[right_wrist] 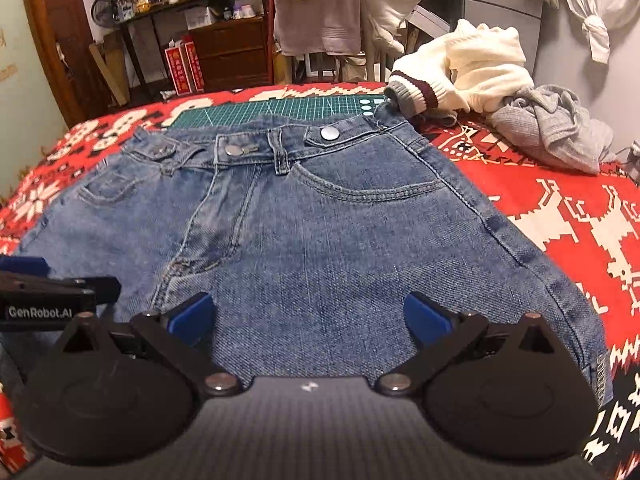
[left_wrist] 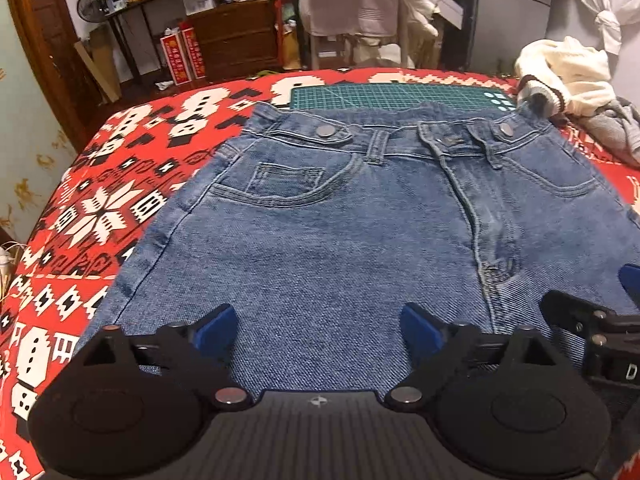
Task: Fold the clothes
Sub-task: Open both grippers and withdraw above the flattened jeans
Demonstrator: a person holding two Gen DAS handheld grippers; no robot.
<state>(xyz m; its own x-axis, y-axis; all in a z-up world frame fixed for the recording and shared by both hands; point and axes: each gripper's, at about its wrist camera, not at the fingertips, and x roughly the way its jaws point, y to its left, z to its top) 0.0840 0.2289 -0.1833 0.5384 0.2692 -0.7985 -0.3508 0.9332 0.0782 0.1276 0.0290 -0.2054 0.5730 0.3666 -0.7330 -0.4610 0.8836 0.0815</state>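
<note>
- Bed cover, red w/ white and black pattern, carries everything; its far edge runs in front of the dark wooden drawers.
- Left gripper: jaws wide apart, blue pads empty, nothing held. It hangs over the lower left part of the jeans; cannot tell if it touches the cloth.
- Jeans, blue denim, lie flat in the middle of the cover, front side up, waistband toward the far edge, buttons visible.
- Green cutting mat lies partly under the waistband, near the far edge.
- Right gripper: also wide open, pads empty, over the lower right part of the jeans, just beside the left gripper.
- Cream sweater w/ dark stripe cuff is in a heap at the far right corner; its cuff is just beside the waistband's right end.
- Grey garment lies crumpled next to the sweater, on the right.
</note>
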